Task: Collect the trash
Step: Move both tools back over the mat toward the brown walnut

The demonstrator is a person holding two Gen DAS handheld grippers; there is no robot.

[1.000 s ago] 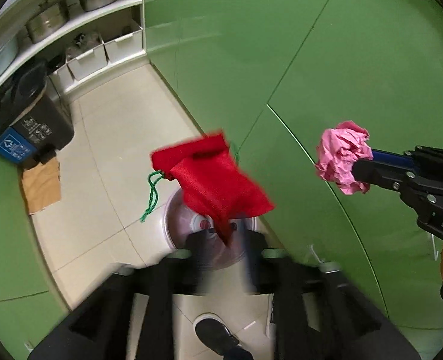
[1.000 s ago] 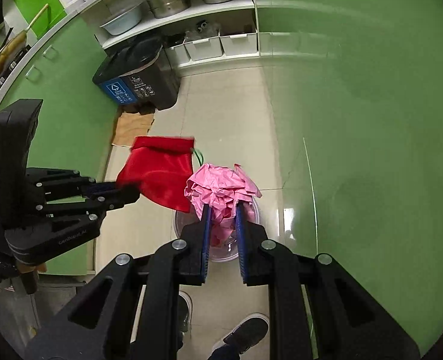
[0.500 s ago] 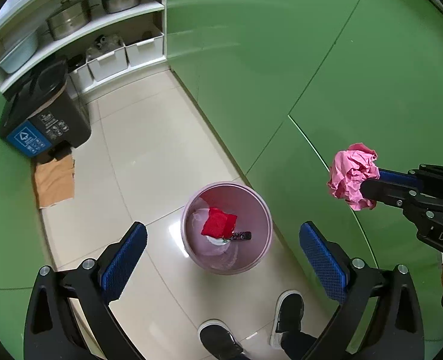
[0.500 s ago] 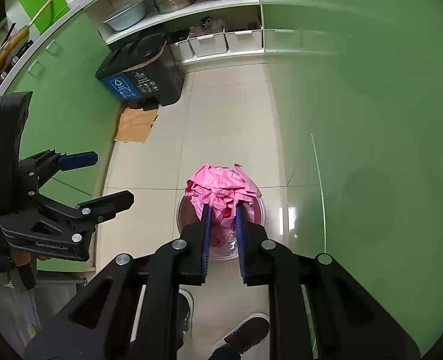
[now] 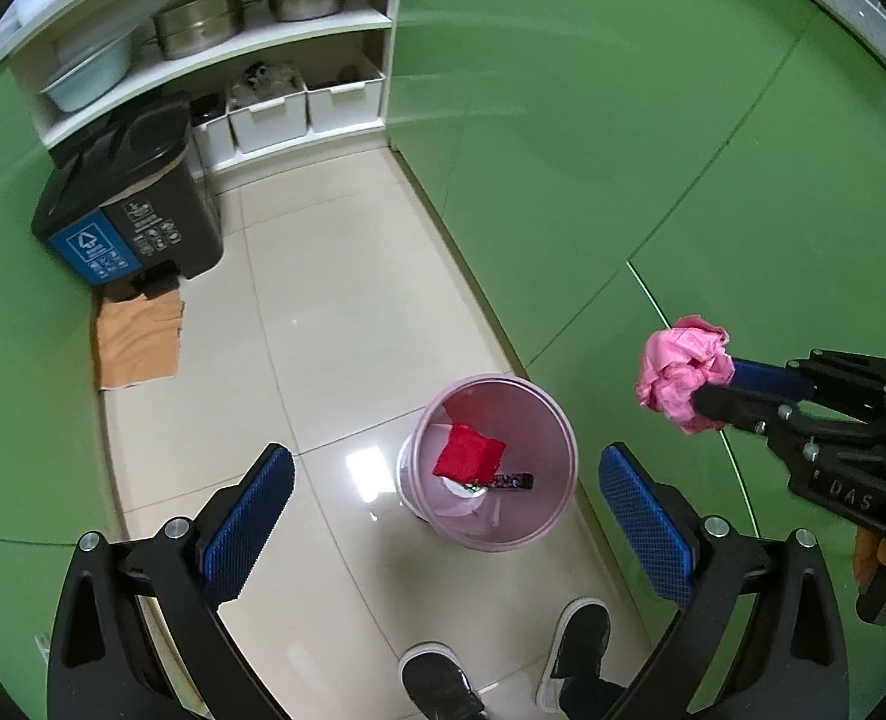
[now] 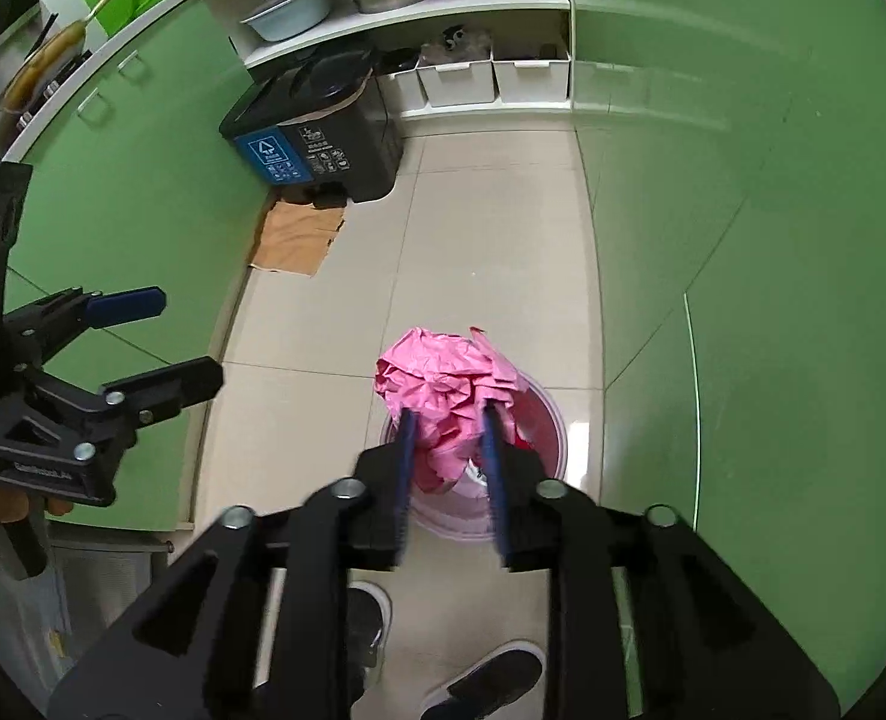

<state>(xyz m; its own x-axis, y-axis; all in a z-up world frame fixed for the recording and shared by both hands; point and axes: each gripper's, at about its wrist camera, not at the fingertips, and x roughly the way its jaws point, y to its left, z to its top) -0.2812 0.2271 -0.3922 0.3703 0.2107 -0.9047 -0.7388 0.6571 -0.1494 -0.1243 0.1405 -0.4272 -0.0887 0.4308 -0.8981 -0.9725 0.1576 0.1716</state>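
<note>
Showing green cabinet fronts (image 5: 653, 120) walling both sides of a narrow tiled floor (image 5: 335, 276); leaving an open strip of floor down the middle, ending at a white shelf unit (image 5: 299, 30) at the far end.

Counting on the shelves: one lidded steel pot (image 5: 197, 24), one pan (image 5: 311, 0), one pale basin (image 5: 89, 78), three white storage boxes (image 5: 269, 114) on the bottom row.

Counting two bins. Black lidded bin (image 5: 137, 222) with a blue label sitting against the left cabinets, contents hidden; flat cardboard piece (image 5: 137, 348) lying just beside it. Round pink bin (image 5: 554, 516) standing mid-floor near the right cabinets, holding one red pouch (image 5: 467, 459) and one small dark strip (image 5: 512, 481) over something white.

Seeing two dark shoes (image 5: 437, 684) at the bottom edge.

Left gripper (image 5: 443, 456) gaping fully, carrying nothing, hanging over the pink bin.

Right gripper (image 6: 449, 420) jaws just now easing apart, pads touching the pink paper wad (image 6: 443, 372) on both sides, gripping it above the pink bin's mouth.
</note>
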